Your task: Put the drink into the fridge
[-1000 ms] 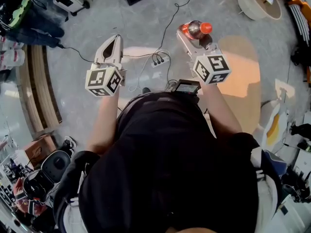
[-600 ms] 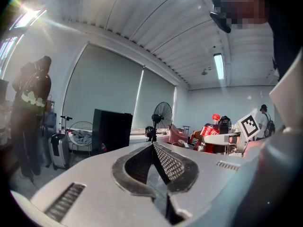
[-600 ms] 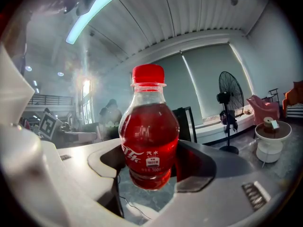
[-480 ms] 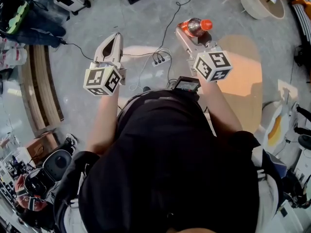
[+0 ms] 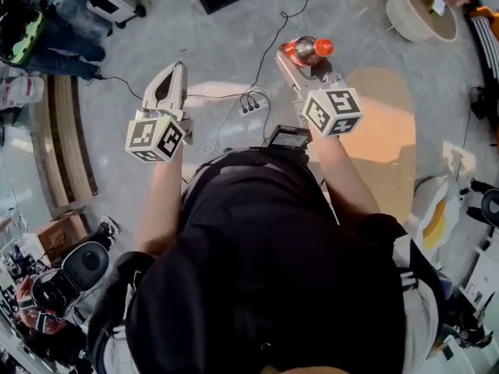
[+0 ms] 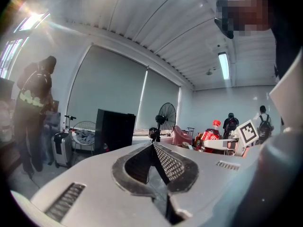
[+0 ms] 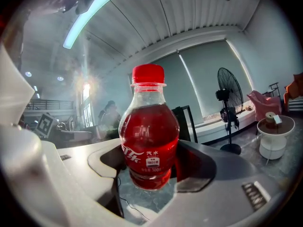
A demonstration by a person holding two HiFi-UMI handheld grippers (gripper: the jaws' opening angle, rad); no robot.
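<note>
My right gripper (image 5: 306, 56) is shut on a small bottle of red drink (image 5: 306, 50) with a red cap, held upright in the air above the floor. In the right gripper view the bottle (image 7: 148, 136) stands between the two jaws, which press on its lower body. My left gripper (image 5: 173, 75) is held at the same height to the left, shut with nothing in it; its ribbed pads (image 6: 166, 161) meet at the tips. From the left gripper view the bottle (image 6: 209, 135) shows far right. No fridge is identifiable for certain.
A power strip with cables (image 5: 251, 103) lies on the grey floor below the grippers. A black cabinet (image 6: 114, 130) and a standing fan (image 6: 166, 117) are ahead. A round white spool (image 5: 421, 8) sits at the top right, wooden boards (image 5: 64, 139) at the left. People stand in the distance.
Both grippers have drifted slightly up and left in the head view, the bottle moving with the right one. The grips have not changed.
</note>
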